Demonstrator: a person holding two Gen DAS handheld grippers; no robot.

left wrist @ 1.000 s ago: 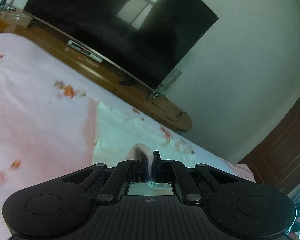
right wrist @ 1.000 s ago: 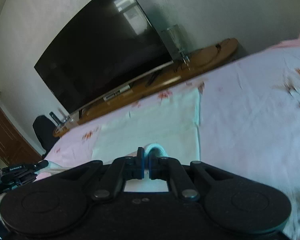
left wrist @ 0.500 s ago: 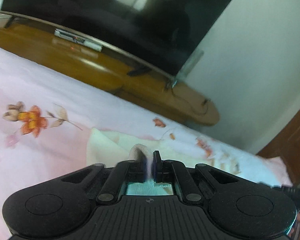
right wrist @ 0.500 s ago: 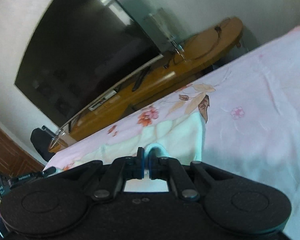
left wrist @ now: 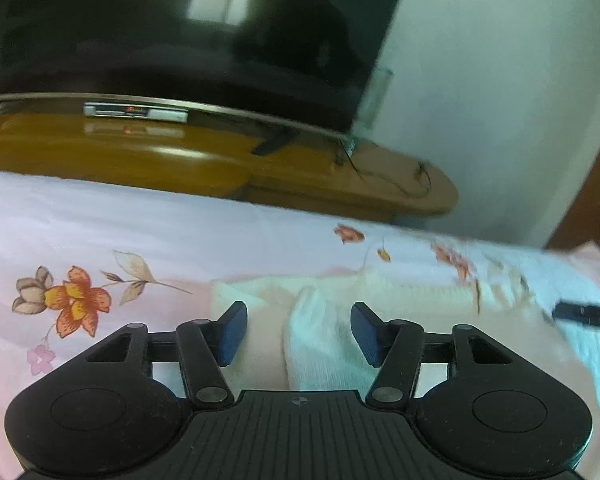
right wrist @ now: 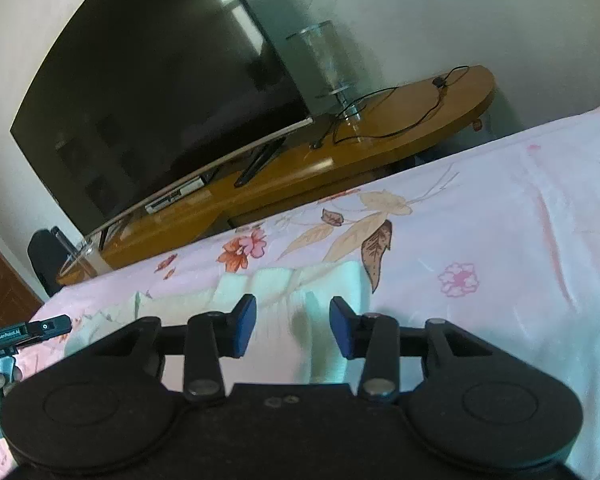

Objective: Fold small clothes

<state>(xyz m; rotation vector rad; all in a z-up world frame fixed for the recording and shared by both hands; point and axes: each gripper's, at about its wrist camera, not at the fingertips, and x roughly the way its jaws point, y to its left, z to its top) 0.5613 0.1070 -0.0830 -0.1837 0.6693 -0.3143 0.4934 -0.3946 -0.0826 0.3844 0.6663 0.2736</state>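
Observation:
A small pale cream-and-mint garment (left wrist: 400,296) lies flat on the pink flowered bedsheet (left wrist: 100,232). My left gripper (left wrist: 298,334) is open just above it, and a raised ridge of the cloth sits between its blue pads without being pinched. The garment also shows in the right wrist view (right wrist: 284,284). My right gripper (right wrist: 292,326) is open over its right end, with a fold of cloth lying loose between the blue pads. The other gripper's tip shows at the edge of each view.
The bedsheet (right wrist: 500,240) ends at the far edge of the bed. Beyond it stands a low wooden TV stand (left wrist: 220,160) with a large dark television (right wrist: 152,92), a set-top box (left wrist: 136,111), a glass vase (right wrist: 332,68) and cables.
Both grippers came down toward the far edge of the bed carrying the garment's edge, then opened and let go; the cloth now lies folded on the sheet.

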